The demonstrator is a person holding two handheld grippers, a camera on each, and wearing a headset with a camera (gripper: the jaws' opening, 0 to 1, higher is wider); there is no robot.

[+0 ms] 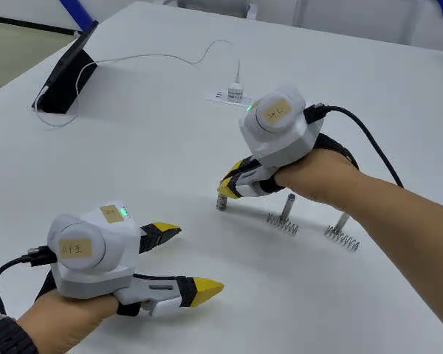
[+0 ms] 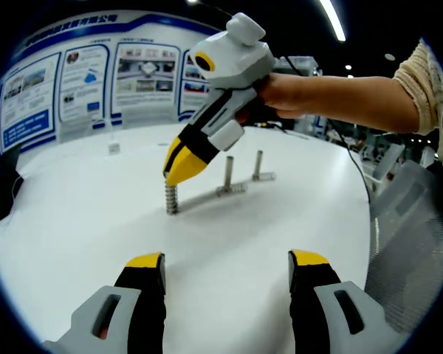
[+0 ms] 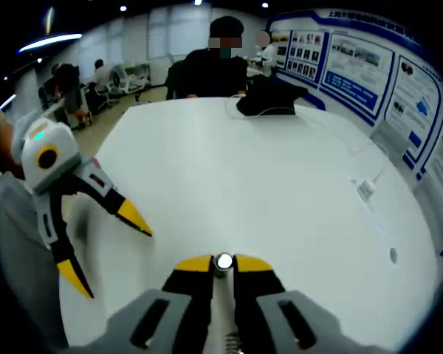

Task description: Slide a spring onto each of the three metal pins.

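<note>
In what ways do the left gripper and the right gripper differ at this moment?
The left gripper has its jaws wide apart; the right gripper has them closed. The left gripper holds nothing; the right gripper clasps the top of a pin that wears a spring. Both have yellow tips and white bodies.

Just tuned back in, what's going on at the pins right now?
The right gripper is closed around the end pin, and a spring sits on that pin below the tips. The middle pin and far pin are bare, with loose springs lying beside them on the table. The left gripper is open and holds nothing.
</note>
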